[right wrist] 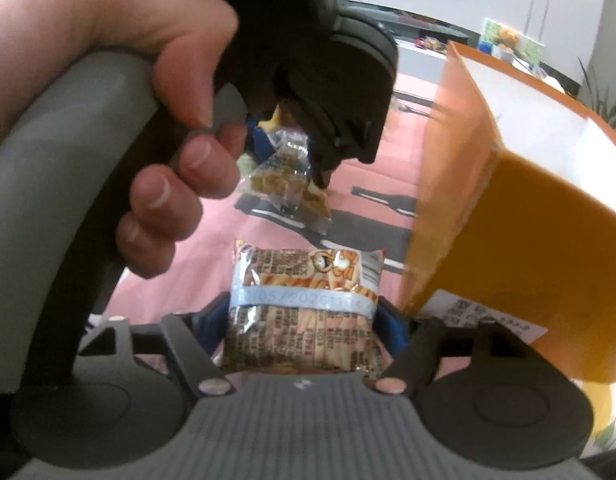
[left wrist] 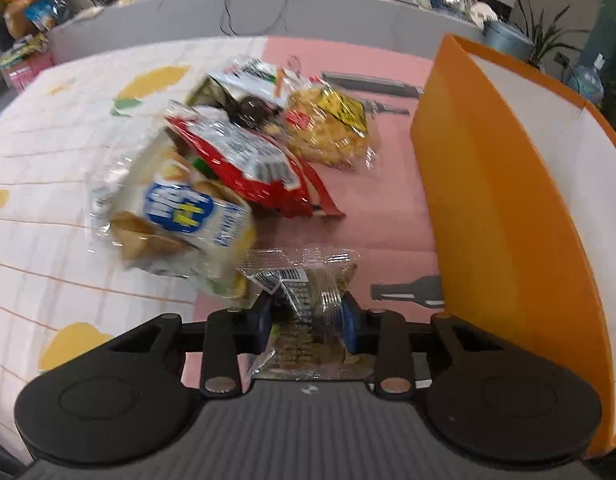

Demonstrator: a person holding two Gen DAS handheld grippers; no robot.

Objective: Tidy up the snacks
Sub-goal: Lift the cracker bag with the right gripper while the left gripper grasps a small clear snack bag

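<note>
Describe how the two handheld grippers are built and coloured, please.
The left gripper and right gripper look alike: blue pads on their fingers, black linkage arms with silver rivets, round black side discs and a ribbed grey body. In the right wrist view, a bare hand grips the left gripper's grey handle; no sleeve shows.

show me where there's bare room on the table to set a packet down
Bare pink cloth lies between the red snack bag and the orange box. The checked cloth left of the blue-label cracker bag is free. The snack pile is crowded.
</note>
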